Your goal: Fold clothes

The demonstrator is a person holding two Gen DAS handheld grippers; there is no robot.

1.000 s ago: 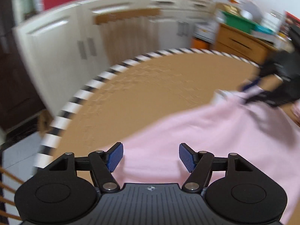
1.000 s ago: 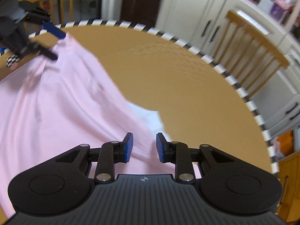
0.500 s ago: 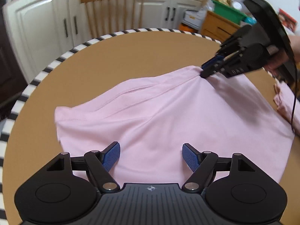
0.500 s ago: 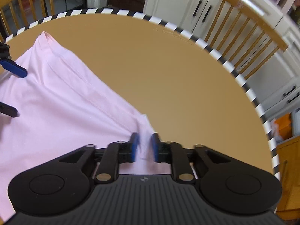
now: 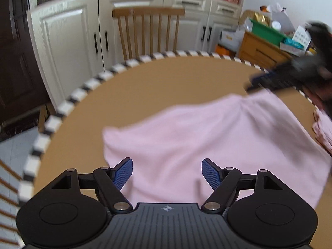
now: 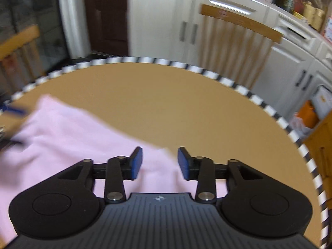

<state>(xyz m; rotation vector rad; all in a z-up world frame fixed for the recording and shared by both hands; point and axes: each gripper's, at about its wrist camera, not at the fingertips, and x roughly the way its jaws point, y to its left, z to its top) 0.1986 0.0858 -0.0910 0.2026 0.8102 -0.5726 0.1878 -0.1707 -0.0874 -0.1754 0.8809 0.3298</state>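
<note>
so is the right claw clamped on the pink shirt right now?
No. In the right wrist view the right claw stands open, its blue pads apart over the pink shirt, pinching no cloth.

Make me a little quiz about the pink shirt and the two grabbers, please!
1. True or false: the left gripper is pinching the pink garment.
2. What pattern runs round the edge of the round table? A) black and white stripes B) red dots C) plain green
3. Fill in: behind the table, in front of the white cupboards, stands a wooden ____.

Key
1. False: its jaws stand wide apart, with the cloth lying below them. The right gripper is open too.
2. A
3. chair
</note>
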